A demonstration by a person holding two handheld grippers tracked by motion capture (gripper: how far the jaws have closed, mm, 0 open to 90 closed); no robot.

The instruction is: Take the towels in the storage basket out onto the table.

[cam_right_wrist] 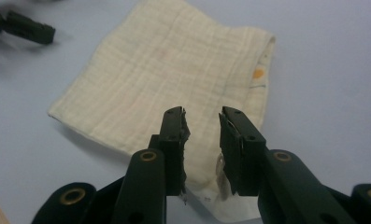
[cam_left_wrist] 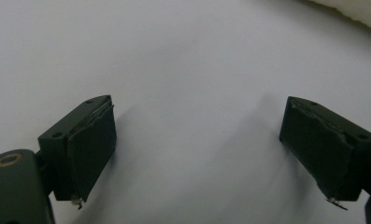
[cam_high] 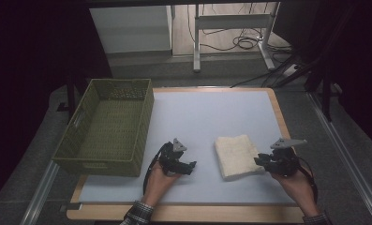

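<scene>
High view: folded cloth (cam_high: 236, 156) lies right of the basket (cam_high: 109, 125); right gripper (cam_high: 263, 162) at its right edge.
Left gripper view: left gripper (cam_left_wrist: 197, 154) spread wide, empty.
Right gripper view: jaws slightly parted over cloth's near edge, nothing pinched. Soft, light, limp; pinch folded edge.

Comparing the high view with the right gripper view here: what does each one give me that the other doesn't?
High view alone: the green woven basket at the table's left, the person's hands, the floor and desk legs beyond. Right gripper view alone: an orange mark near the folded edge of the cream cloth, and the right gripper with its jaws slightly apart over the cloth's near edge, nothing pinched. Shared: the cloth, the pale table mat, and the left gripper beside the cloth.
</scene>
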